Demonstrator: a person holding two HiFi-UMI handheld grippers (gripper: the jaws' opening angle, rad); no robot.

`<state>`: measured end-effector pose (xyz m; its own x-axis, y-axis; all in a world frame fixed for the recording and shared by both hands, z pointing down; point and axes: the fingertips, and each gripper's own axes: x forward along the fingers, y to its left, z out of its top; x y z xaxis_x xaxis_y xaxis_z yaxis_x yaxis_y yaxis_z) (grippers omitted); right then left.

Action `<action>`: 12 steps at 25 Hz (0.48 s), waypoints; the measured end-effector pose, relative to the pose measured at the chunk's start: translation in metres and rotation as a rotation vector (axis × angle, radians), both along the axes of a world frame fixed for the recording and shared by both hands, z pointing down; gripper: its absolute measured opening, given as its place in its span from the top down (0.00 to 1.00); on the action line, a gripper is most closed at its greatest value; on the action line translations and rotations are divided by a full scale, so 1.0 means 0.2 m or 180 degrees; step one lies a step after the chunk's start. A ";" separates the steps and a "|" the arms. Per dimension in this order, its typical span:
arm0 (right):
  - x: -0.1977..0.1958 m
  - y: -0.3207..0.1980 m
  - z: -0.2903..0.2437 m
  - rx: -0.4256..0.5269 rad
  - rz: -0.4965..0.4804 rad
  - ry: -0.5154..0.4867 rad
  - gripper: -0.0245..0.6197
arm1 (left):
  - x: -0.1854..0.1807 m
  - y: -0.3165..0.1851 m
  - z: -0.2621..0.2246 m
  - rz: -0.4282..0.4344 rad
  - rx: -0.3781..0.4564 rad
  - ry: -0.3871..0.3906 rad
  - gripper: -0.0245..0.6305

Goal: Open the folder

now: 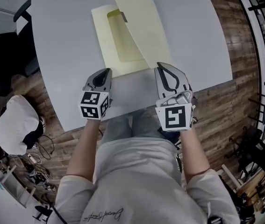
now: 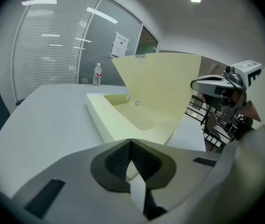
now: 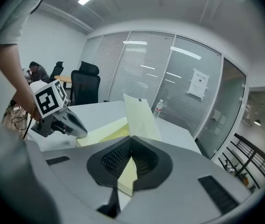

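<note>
1. The pale yellow folder [image 1: 103,36] lies on the grey worktop [image 1: 62,55] straight ahead of you. Its near edge is at the tips of both hand-held grippers.
2. Its cover [image 1: 139,22] stands raised off the lower leaf. It is tilted up and leans over the right side of the folder, so the inside shows.
3. Your right hand-held gripper [image 1: 161,68] is at the near right of the folder. Its jaws are closed tight on the near corner of the cover, and the thin yellow sheet is pinched between the pads.
4. Your left hand-held gripper [image 1: 105,73] is at the near left corner of the lower leaf. Its jaws are also closed, and a thin pale sliver, which looks like the folder's near edge, is caught between the pads.
5. The two grippers are level with each other, with a strip of bare worktop between them.
6. Inside the folder you can see a darker yellow pocket [image 1: 127,43]. A small grey clip [image 1: 123,17] sits at its far end.
7. A clear bottle [image 2: 97,74] stands at the far end of the worktop, well beyond the folder.
8. A black chair [image 3: 87,84] stands off the far left of the worktop.
</note>
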<state>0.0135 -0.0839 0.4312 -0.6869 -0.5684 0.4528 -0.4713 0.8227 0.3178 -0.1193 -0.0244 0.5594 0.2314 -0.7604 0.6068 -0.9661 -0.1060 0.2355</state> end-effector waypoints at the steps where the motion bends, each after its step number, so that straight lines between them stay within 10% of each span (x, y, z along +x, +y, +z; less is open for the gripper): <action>1: 0.02 -0.02 -0.01 -0.0025 0.0042 -0.0056 0.92 | 0.00 0.00 0.00 0.0005 -0.0005 -0.0026 0.95; 12: 0.38 -0.21 -0.02 -0.0392 0.0720 -0.0491 0.92 | -0.01 0.01 0.01 0.0009 -0.0077 -0.0199 0.95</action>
<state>0.0896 -0.1256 0.4272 -0.6152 -0.6620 0.4281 -0.6820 0.7193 0.1324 -0.1214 -0.0226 0.5612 0.1946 -0.7446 0.6385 -0.9787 -0.1039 0.1772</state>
